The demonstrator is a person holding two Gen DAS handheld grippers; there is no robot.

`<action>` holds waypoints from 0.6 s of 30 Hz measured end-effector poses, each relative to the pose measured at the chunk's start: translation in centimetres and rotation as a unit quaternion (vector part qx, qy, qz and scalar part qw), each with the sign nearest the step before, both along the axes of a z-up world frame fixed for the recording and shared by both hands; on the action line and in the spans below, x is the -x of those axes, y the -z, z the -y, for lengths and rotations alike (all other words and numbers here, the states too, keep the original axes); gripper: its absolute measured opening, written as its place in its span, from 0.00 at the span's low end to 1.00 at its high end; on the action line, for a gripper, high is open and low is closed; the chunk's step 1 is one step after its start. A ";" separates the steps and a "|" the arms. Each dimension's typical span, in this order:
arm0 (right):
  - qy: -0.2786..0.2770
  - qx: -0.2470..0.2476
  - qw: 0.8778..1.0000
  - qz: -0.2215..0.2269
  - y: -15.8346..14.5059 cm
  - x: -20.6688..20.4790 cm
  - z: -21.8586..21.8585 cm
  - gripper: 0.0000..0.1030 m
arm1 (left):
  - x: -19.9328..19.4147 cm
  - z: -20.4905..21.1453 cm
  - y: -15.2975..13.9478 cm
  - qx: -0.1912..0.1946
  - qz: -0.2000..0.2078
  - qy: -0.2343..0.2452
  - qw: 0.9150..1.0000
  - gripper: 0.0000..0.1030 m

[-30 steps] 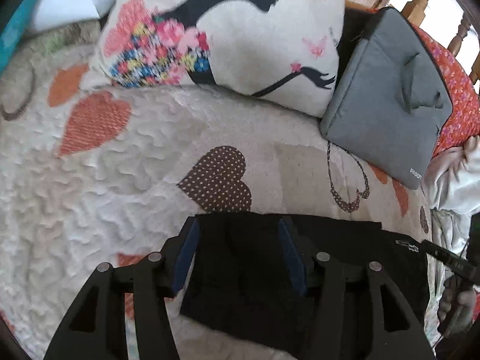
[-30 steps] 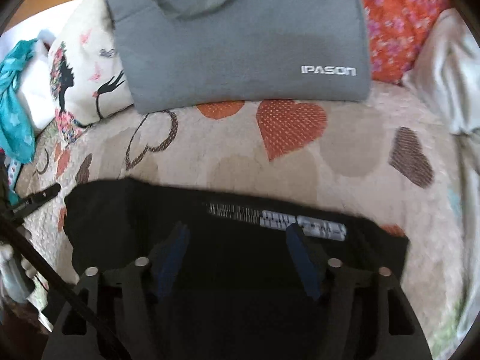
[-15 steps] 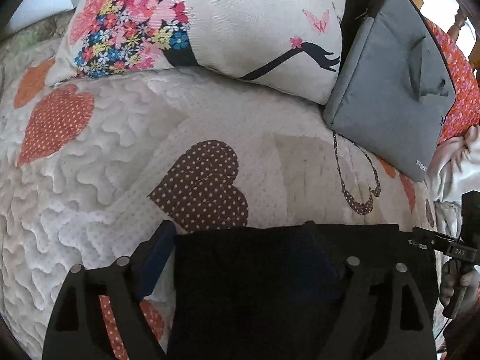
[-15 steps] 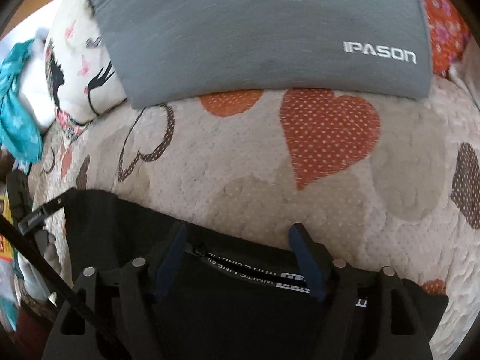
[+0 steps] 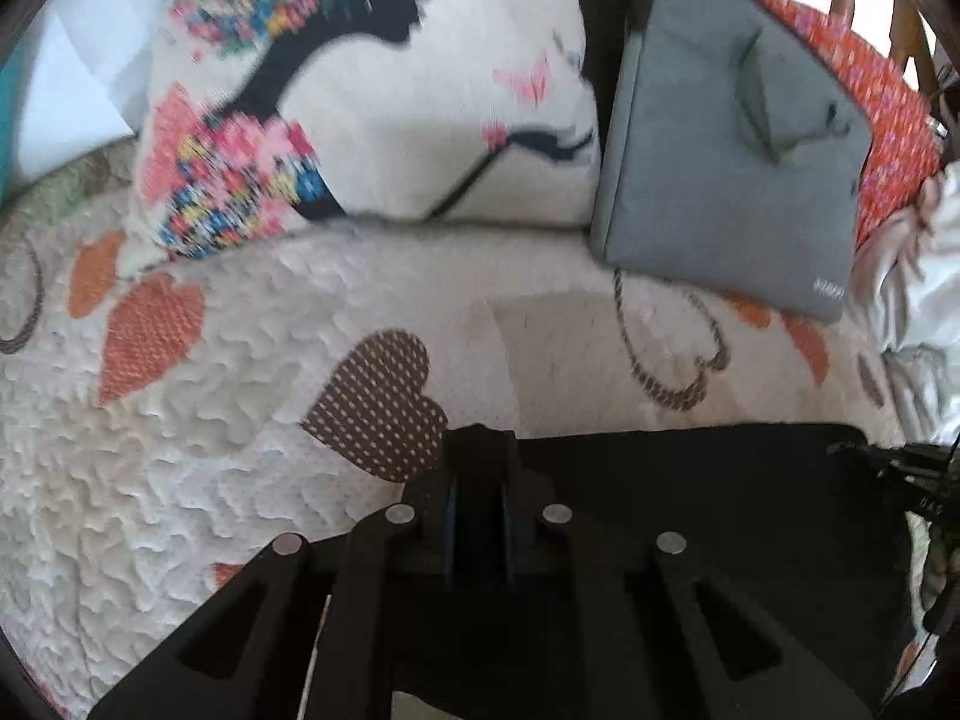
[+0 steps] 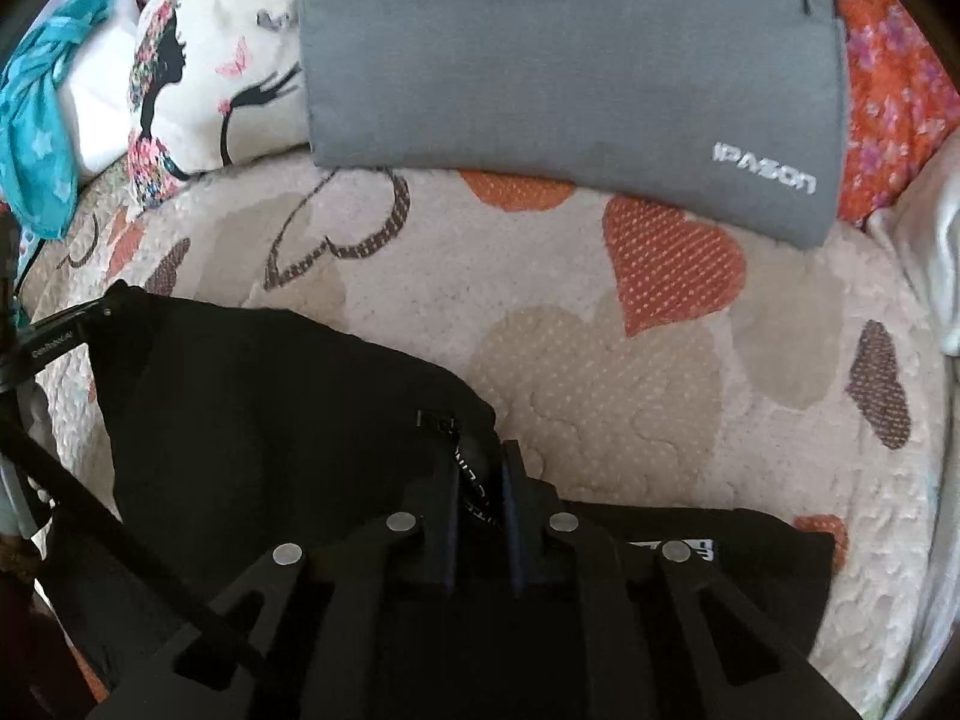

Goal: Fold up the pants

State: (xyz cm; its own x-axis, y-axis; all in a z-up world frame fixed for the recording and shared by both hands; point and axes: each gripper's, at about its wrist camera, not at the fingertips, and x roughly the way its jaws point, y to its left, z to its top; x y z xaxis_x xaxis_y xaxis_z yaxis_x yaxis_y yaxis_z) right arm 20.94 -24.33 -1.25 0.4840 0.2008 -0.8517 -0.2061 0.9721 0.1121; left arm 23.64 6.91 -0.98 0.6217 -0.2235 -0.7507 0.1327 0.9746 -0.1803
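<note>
— With both sets of jaws drawn together, what is gripped?

— Left gripper (image 5: 478, 498): clamped on the near edge of the black fabric pants (image 5: 690, 516). Right gripper (image 6: 480, 480): pinching the printed waistband, cloth bunched upward.

— Where do the pants lie?

— On the cream heart-patterned quilt (image 6: 600, 372); beyond it, a grey fabric laptop bag (image 6: 570, 60) beside a white silhouette-print cushion (image 5: 372, 96).

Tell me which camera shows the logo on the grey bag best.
The right wrist view: the grey bag faces it, its white logo readable. In the left wrist view the bag sits angled and the logo is a small blur.
</note>
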 end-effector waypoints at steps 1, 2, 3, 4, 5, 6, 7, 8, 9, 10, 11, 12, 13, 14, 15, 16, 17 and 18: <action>0.003 -0.003 1.000 0.003 -0.5 0.4 0.2 0.12 | 0.4 -0.2 -0.5 0.003 0.005 0.001 1.000 0.10; 0.006 -0.005 1.000 0.007 -0.9 0.9 0.5 0.12 | 1.0 -0.2 -1.4 0.004 0.015 0.003 1.000 0.10; 0.008 -0.005 1.000 0.011 -1.4 1.4 0.5 0.12 | 1.7 -0.2 -2.2 0.005 0.025 0.005 1.000 0.10; 0.011 -0.006 1.000 0.015 -1.9 2.0 0.3 0.12 | 2.3 -0.3 -2.8 0.006 0.032 0.007 0.999 0.10; 0.011 -0.006 1.000 0.019 -2.4 2.5 0.2 0.12 | 3.2 -0.2 -3.8 0.005 0.045 0.008 0.999 0.10; 0.012 -0.005 1.000 0.024 -2.9 3.3 0.3 0.12 | 4.2 -0.2 -4.7 0.002 0.057 0.009 0.998 0.10; 0.012 -0.004 0.999 0.031 -3.5 4.2 0.2 0.12 | 5.1 -0.5 -5.6 -0.001 0.066 0.010 0.998 0.10; 0.013 -0.006 0.999 0.035 -3.9 5.1 0.2 0.12 | 6.3 -0.9 -6.6 -0.007 0.076 0.012 0.997 0.10; 0.013 -0.008 0.999 0.039 -4.2 5.9 0.2 0.12 | 7.5 -0.9 -7.3 -0.013 0.087 0.014 0.996 0.10; 0.013 -0.009 0.999 0.043 -4.6 7.0 0.1 0.12 | 8.6 -1.1 -7.9 -0.019 0.095 0.016 0.995 0.10; 0.012 -0.011 0.999 0.046 -4.8 8.0 0.2 0.12 | 9.8 -1.4 -8.5 -0.027 0.102 0.018 0.994 0.10; 0.011 -0.013 0.999 0.048 -5.0 9.0 0.1 0.12 | 11.0 -1.5 -8.8 -0.036 0.110 0.019 0.993 0.10; 0.009 -0.014 0.999 0.050 -5.1 10.1 -0.1 0.12 | 12.4 -1.8 -9.1 -0.045 0.115 0.021 0.992 0.10; 0.008 -0.016 0.999 0.050 -5.0 11.2 -0.2 0.12 | 13.4 -1.9 -9.3 -0.052 0.119 0.023 0.991 0.10; 0.007 -0.021 0.999 0.049 -5.0 12.4 -0.1 0.12 | 14.8 -2.3 -9.3 -0.060 0.122 0.025 0.990 0.10; 0.005 -0.026 0.999 0.047 -4.8 13.8 -0.1 0.12 | 16.1 -2.6 -9.3 -0.064 0.122 0.028 0.990 0.10; 0.004 -0.030 0.999 0.044 -4.6 15.1 0.0 0.12 | 17.6 -2.9 -9.1 -0.069 0.121 0.031 0.990 0.10; 0.000 -0.033 0.999 0.039 -4.3 16.4 0.0 0.12 | 19.4 -3.4 -8.7 -0.075 0.119 0.035 0.989 0.11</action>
